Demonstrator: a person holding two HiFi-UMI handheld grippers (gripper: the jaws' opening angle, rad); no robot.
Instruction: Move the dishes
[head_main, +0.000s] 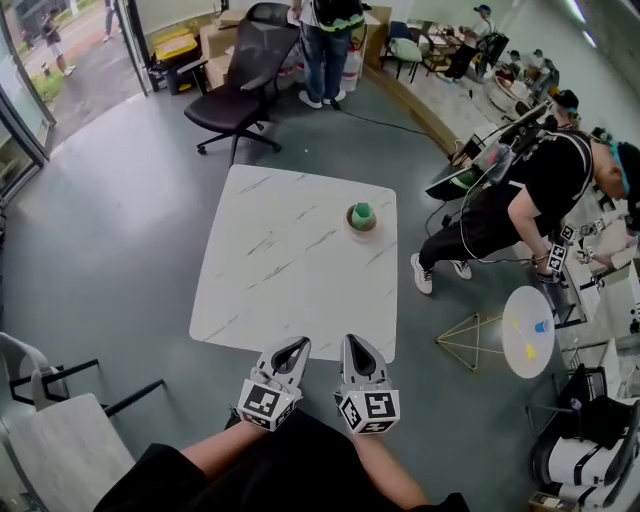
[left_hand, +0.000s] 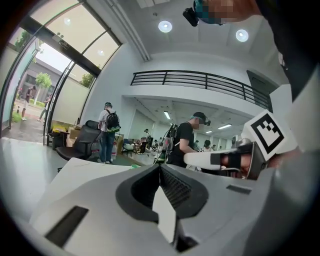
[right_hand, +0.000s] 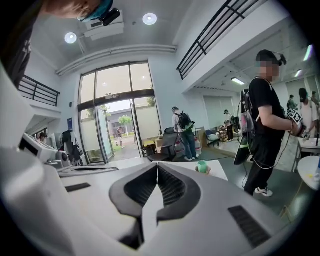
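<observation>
A white marble-patterned table (head_main: 290, 260) stands on a grey floor in an open workspace, with a black office chair (head_main: 245, 75) beyond its far edge and a person in black (head_main: 520, 200) bending forward to its right. At the near edge, the left gripper (head_main: 292, 350) and right gripper (head_main: 358, 345) are held side by side just above the tabletop, each with its jaws pressed together on nothing. Well apart from both, near the table's far right corner, a small brown dish (head_main: 350, 222) carries an upright green cup (head_main: 362, 212).
</observation>
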